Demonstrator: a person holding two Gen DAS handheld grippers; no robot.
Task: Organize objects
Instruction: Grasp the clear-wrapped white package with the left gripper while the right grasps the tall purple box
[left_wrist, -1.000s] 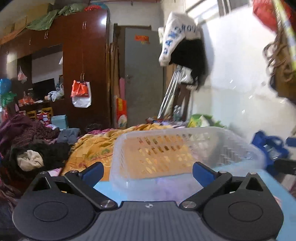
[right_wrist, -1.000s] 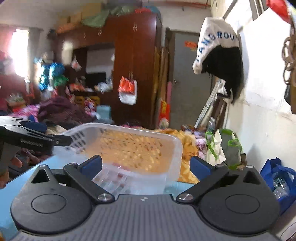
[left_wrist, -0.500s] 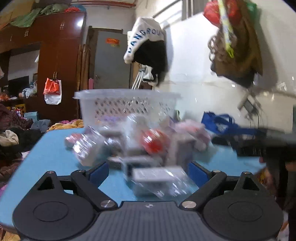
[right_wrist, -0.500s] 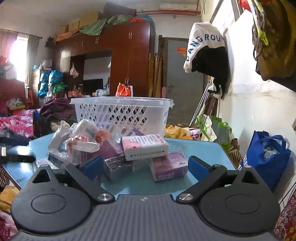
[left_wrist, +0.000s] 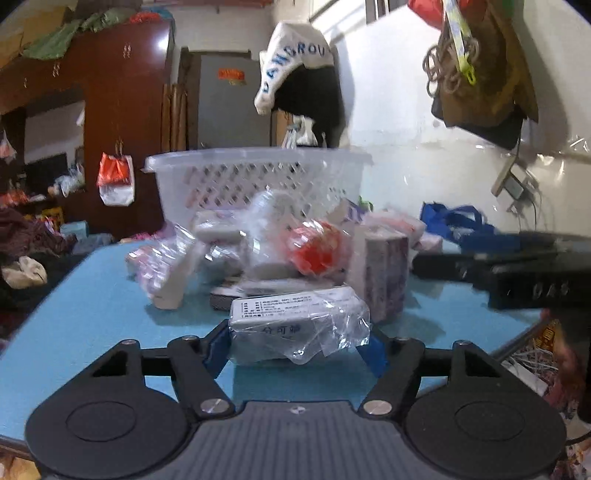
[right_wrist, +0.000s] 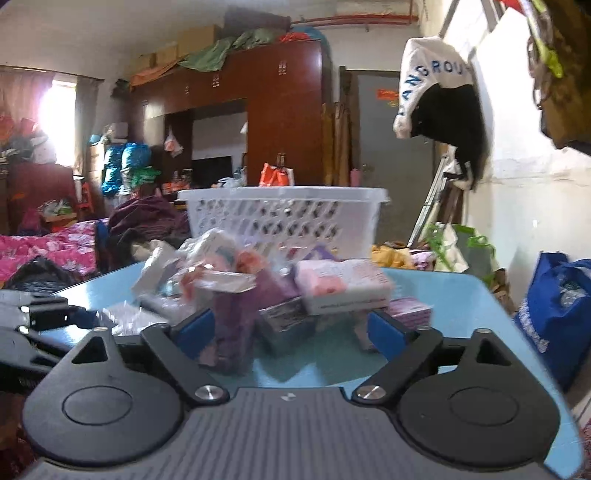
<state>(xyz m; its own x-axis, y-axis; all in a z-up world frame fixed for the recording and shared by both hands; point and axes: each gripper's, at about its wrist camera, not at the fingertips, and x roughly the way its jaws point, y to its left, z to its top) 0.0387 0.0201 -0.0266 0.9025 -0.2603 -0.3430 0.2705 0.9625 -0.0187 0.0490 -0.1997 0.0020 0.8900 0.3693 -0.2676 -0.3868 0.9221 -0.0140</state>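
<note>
Left gripper (left_wrist: 297, 341) jaws flank a plastic-wrapped grey box (left_wrist: 295, 321) at the near end of the pile on the blue table (left_wrist: 85, 314); contact hidden by wrap, grip unclear. Right gripper (right_wrist: 291, 332) spread wide, nothing held, purple packet (right_wrist: 236, 325) just inside its left finger. White basket (right_wrist: 284, 214) behind pile. Pile items blurred, labels unreadable.

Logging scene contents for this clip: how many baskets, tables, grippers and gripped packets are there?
white lattice basket: 1
blue table: 1
grippers: 2, the left gripper and the right gripper
wrapped grey packet between the left gripper's fingers: 1
Total: 5
The loose packets in the pile are too blurred to count.
</note>
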